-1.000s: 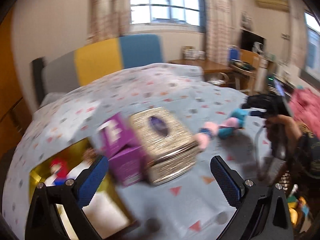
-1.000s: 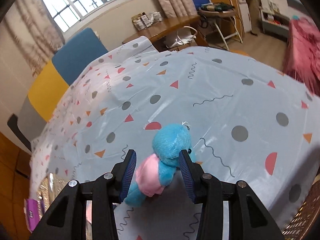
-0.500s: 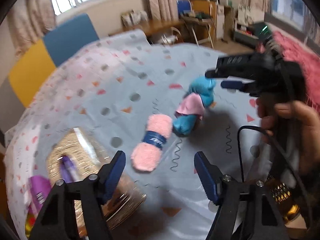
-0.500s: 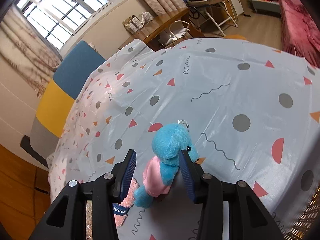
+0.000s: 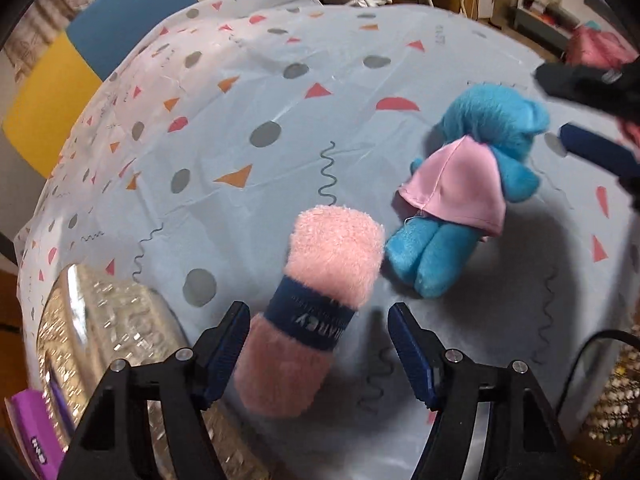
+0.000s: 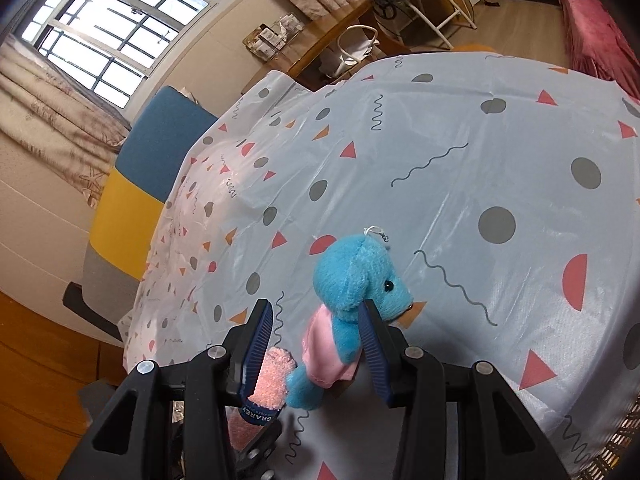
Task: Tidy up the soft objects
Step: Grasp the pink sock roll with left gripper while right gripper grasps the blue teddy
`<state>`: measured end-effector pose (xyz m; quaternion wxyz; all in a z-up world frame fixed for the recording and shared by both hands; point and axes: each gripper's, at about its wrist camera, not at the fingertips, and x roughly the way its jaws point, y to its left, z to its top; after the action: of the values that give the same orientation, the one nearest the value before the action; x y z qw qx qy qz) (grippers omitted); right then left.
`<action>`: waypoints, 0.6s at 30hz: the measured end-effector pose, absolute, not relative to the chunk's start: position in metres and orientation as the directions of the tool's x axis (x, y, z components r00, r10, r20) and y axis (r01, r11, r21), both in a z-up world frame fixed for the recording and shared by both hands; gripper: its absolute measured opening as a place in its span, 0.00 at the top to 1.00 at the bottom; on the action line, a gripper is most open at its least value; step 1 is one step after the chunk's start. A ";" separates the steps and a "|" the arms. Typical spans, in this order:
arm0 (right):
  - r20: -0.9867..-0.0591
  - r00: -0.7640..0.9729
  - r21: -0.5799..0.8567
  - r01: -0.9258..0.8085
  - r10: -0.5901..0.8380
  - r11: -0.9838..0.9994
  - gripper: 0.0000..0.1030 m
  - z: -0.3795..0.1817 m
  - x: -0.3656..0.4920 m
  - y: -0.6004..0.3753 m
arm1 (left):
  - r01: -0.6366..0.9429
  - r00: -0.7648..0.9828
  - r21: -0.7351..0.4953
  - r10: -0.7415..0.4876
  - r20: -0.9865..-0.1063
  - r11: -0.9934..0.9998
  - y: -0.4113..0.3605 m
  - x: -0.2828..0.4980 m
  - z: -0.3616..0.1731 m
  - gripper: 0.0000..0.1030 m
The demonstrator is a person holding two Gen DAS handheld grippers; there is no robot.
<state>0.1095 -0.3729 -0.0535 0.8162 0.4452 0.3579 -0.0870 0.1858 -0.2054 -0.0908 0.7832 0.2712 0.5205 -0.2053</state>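
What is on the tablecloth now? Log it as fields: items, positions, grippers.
surface: patterned tablecloth
item 1: pink yarn skein, lying flat, dark blue band
item 2: blue plush toy in a pink shirt, feet by the skein's far end
left gripper: jaws have just been closing, skein between them, not clamped
right gripper: open, straddling the plush toy

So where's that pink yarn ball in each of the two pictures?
Left wrist view: the yarn lies low in the middle, between the left jaws.
Right wrist view: the yarn sits at the bottom left, partly behind the right tool's left finger.
Shared landmark: the blue toy right beside it.
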 end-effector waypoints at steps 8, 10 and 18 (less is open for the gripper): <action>-0.660 0.728 0.688 0.485 0.186 0.540 0.56 -0.061 0.108 -0.380 | 0.594 0.399 0.191 -0.081 -0.913 0.781 -0.199 0.174 -0.100 0.63; -0.670 0.714 0.682 0.484 0.204 0.548 0.56 -0.063 0.112 -0.378 | 0.583 0.397 0.166 -0.101 -0.912 0.795 -0.193 0.171 -0.098 0.63; -0.735 0.624 0.643 0.519 0.264 0.564 0.56 -0.083 0.128 -0.369 | 0.551 0.364 0.042 -0.195 -0.911 0.833 -0.181 0.162 -0.081 0.66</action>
<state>0.1278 -0.3689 -0.0829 0.7752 0.4597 0.4255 -0.0823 0.1617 -0.1808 -0.0814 0.8074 0.1732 0.5145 -0.2309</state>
